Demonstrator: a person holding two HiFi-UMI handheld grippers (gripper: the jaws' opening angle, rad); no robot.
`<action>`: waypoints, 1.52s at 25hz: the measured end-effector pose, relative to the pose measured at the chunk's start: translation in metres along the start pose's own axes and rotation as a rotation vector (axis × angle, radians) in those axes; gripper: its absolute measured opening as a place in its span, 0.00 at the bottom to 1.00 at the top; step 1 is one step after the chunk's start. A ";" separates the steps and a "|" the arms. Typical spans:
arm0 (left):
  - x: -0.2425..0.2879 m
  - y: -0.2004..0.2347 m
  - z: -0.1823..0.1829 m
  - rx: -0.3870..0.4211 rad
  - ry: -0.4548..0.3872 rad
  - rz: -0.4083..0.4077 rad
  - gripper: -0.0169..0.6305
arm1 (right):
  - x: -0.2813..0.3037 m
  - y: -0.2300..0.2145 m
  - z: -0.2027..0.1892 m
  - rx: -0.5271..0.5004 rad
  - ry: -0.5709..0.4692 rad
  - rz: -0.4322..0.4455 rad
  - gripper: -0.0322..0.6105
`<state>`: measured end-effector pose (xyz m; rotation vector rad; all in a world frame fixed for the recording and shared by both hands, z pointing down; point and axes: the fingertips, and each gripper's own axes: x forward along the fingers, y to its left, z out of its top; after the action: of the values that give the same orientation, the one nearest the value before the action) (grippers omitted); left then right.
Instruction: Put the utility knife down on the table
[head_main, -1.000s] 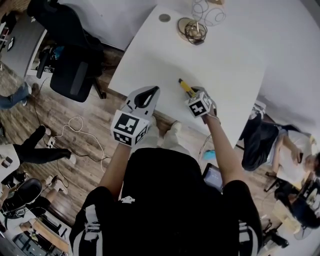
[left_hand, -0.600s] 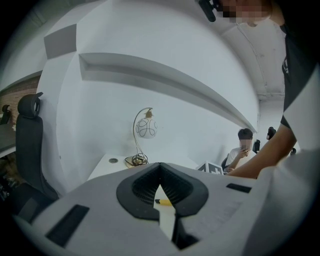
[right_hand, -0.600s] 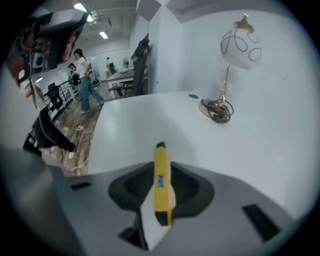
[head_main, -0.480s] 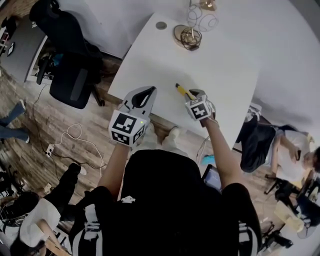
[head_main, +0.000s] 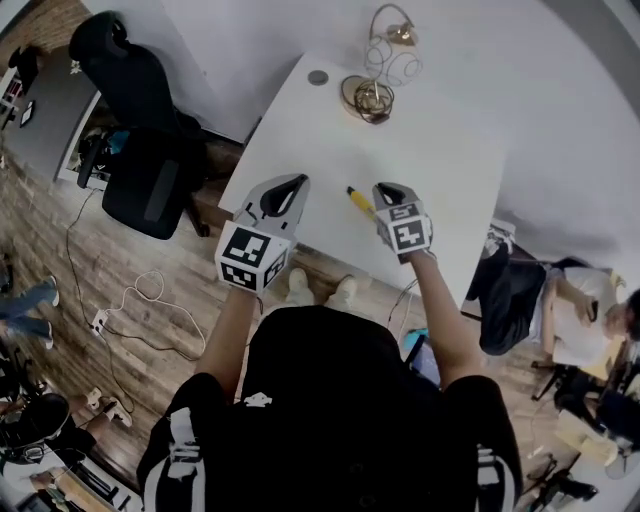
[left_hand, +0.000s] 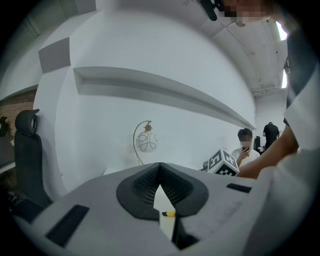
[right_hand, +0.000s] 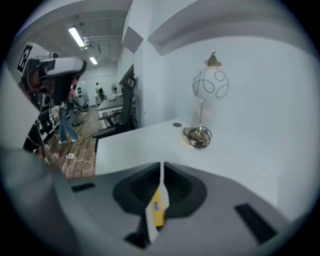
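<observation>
The yellow utility knife (head_main: 357, 200) lies on the white table (head_main: 440, 140) near its front edge, pointing away from me. My right gripper (head_main: 386, 189) hovers just right of it, open by a narrow slit with nothing clamped. In the right gripper view the knife (right_hand: 159, 206) shows through the gap between the jaws, with bare table beside it. My left gripper (head_main: 292, 184) hangs shut and empty over the table's front left corner. In the left gripper view, a bit of the yellow knife (left_hand: 169, 214) peeks through below the jaws.
A wire globe lamp (head_main: 385, 60) on a round brass base stands at the table's far side, with a small grey disc (head_main: 318, 77) near it. A black office chair (head_main: 140, 150) is left of the table. A seated person (head_main: 590, 310) is at the right. A cable (head_main: 130, 300) lies on the wooden floor.
The right gripper has let go of the knife and drawn back to the right of it. The knife now rests on the table. The left gripper has barely moved.
</observation>
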<state>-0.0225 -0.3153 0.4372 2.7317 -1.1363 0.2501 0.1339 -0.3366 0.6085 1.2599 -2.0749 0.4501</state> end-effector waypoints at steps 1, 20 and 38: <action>0.000 0.000 0.003 0.005 -0.006 0.000 0.06 | -0.005 -0.001 0.007 0.008 -0.021 -0.005 0.12; 0.003 0.003 0.065 0.086 -0.123 -0.020 0.06 | -0.128 0.004 0.142 0.037 -0.435 -0.054 0.10; -0.003 -0.012 0.135 0.178 -0.225 -0.014 0.06 | -0.226 0.004 0.222 -0.036 -0.709 -0.108 0.10</action>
<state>-0.0045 -0.3346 0.3046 2.9848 -1.2025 0.0433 0.1231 -0.3186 0.2926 1.6634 -2.5402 -0.1142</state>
